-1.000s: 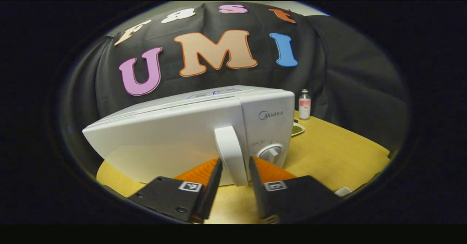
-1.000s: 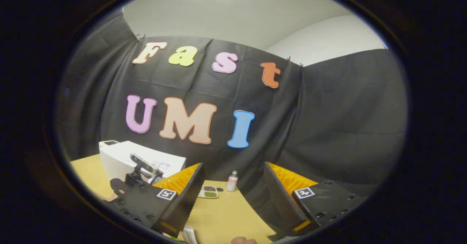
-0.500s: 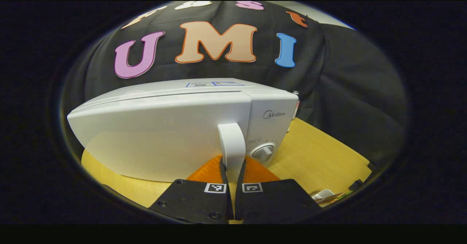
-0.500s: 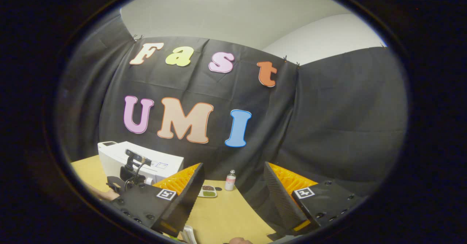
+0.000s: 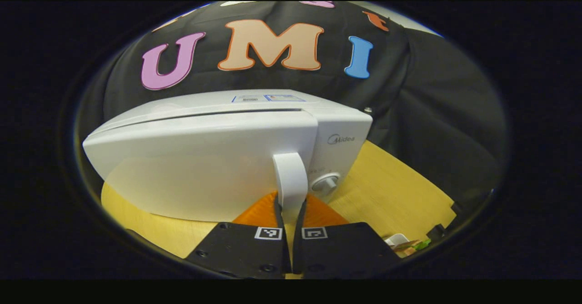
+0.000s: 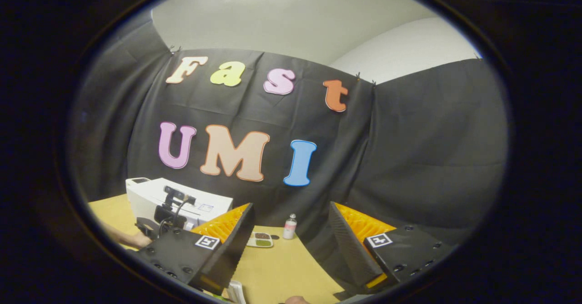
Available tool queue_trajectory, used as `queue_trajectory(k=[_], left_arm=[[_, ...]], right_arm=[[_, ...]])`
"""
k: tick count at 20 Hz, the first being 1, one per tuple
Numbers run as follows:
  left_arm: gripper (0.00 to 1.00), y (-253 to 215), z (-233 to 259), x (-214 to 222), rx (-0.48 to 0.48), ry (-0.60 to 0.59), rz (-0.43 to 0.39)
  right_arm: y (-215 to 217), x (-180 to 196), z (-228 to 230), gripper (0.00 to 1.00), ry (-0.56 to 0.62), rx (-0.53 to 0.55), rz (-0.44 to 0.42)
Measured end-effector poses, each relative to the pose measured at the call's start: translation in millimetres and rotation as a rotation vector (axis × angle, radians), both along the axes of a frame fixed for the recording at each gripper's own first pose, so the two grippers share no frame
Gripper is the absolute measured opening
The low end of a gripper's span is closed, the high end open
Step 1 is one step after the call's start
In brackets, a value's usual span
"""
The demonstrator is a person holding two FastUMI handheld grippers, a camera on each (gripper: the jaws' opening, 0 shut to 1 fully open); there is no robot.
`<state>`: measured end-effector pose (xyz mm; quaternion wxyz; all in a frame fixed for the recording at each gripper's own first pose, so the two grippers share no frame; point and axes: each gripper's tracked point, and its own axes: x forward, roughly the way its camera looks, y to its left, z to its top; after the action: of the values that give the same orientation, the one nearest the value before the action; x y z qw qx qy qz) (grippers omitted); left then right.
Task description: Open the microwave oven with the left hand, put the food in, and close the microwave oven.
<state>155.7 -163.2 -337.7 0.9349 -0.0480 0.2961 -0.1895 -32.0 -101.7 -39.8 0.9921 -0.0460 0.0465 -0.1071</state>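
A white microwave oven [image 5: 204,158] stands on the wooden table [image 5: 395,181], close in front in the left gripper view. My left gripper [image 5: 290,204] is shut on the lower end of its upright white door handle [image 5: 289,172]. The door's right edge stands slightly proud of the control panel with its knob [image 5: 324,182]. In the right gripper view, my right gripper [image 6: 291,213] hangs open over the table with nothing in it. The food tray [image 6: 260,239] lies beyond its fingers. The microwave oven [image 6: 141,192] sits far left, with the left gripper [image 6: 170,211] and a hand [image 6: 134,239] in front of it.
A small bottle [image 6: 289,226] stands by the cloth wall behind the food tray; its cap [image 5: 367,110] peeks over the microwave's right corner. A white object with green bits [image 5: 402,242] lies at the table's near right edge.
My left gripper went from open around the handle to shut on it. The microwave now sits slightly higher and closer in the left gripper view. The right gripper has barely shifted.
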Motion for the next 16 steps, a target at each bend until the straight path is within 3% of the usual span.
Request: queue_trajectory(k=[1,2,3,7,16], left_arm=[[0.02,3,8,-11,-0.013,-0.043,-0.013],[0.02,8,5,-30,-0.002,-0.032,-0.033],[0.02,14,7,-46,-0.002,-0.03,-0.04],[0.01,38,13,-94,-0.015,-0.037,-0.039],[0.02,117,14,-177,0.047,0.002,0.033]], right_arm=[[-1,0,1,1.0,-0.004,0.003,-0.004],[-1,1,-1,0.96,-0.006,0.01,-0.006],[2,2,-3,1.0,-0.003,0.022,-0.001],[18,7,-12,0.97,0.012,0.048,0.045],[72,14,-22,1.0,0.034,0.05,0.183]])
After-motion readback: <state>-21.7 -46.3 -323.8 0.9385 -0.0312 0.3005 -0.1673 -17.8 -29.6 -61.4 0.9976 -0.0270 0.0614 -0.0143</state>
